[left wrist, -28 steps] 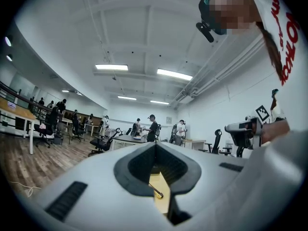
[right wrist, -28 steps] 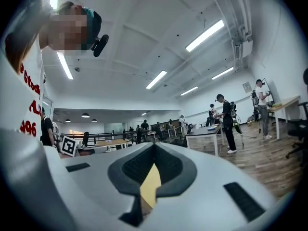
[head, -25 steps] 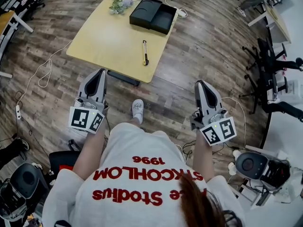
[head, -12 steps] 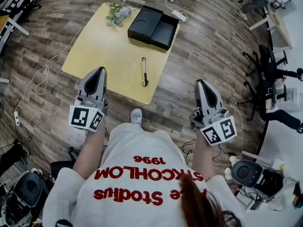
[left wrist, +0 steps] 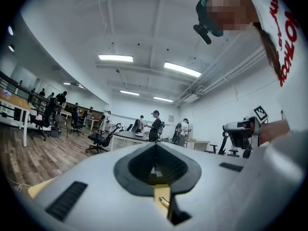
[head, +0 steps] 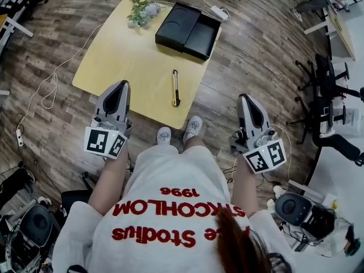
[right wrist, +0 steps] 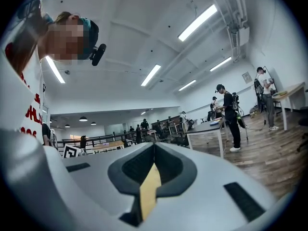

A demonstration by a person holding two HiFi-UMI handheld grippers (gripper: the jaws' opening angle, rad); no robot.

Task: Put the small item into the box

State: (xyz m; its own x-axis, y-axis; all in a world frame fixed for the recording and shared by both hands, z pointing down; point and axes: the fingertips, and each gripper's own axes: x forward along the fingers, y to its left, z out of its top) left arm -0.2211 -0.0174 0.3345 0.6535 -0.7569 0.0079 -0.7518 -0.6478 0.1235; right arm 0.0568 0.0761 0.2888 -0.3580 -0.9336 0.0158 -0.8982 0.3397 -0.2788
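A slim black-and-yellow utility knife lies near the front edge of the yellow table. An open black box sits at the table's far right corner, its two halves side by side. My left gripper is held in front of the table's near edge, jaws together, nothing in them. My right gripper hangs over the wooden floor to the right of the table, also shut and empty. Both gripper views look up at the ceiling past closed jaws, the left gripper and the right gripper.
A small bunch of flowers lies at the table's far edge, left of the box. A white power strip and cables lie on the floor. Office chairs stand at the right. The person's shoes are just short of the table.
The person has stepped toward the table, so it sits closer in the head view and a second shoe shows. Both grippers stay shut and keep their places beside the body.
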